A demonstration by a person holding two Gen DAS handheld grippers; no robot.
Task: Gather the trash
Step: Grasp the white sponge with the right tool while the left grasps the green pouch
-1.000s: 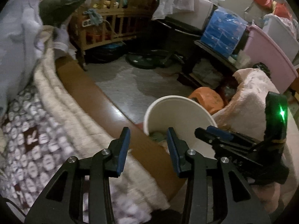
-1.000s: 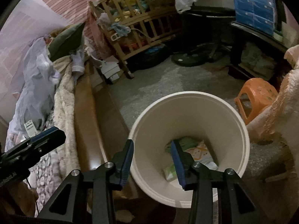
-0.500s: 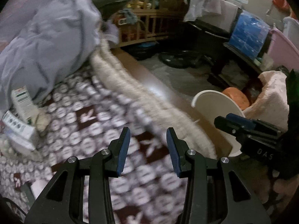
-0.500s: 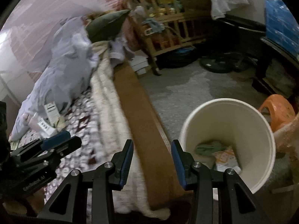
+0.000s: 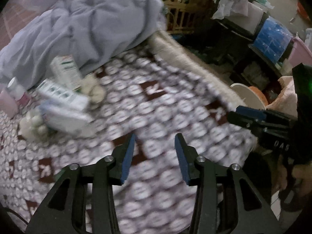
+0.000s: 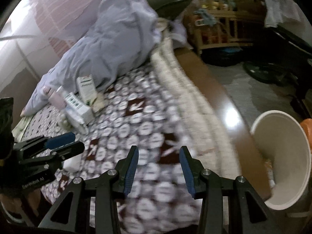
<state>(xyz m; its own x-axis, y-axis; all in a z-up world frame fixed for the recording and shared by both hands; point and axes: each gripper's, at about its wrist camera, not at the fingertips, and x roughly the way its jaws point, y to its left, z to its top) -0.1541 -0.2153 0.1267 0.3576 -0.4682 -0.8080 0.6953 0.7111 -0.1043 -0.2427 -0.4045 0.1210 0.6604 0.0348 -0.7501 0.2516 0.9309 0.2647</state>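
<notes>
A pile of trash lies on the patterned bedspread: white and green cartons, a flat white box, crumpled tissue and a pink bottle. The cartons also show in the right wrist view. My left gripper is open and empty above the bedspread, right of the pile. My right gripper is open and empty over the bedspread. The white bin stands on the floor beside the bed, right of it, with trash inside.
A grey-blue duvet is heaped behind the trash. The bed's brown wooden edge runs along the floor side. A wooden crib, an orange stool and cluttered shelves stand beyond.
Both grippers have swung left from above the bin to over the bed. The trash pile has come into view and the bin has slid to the right edge. Both stay open.
</notes>
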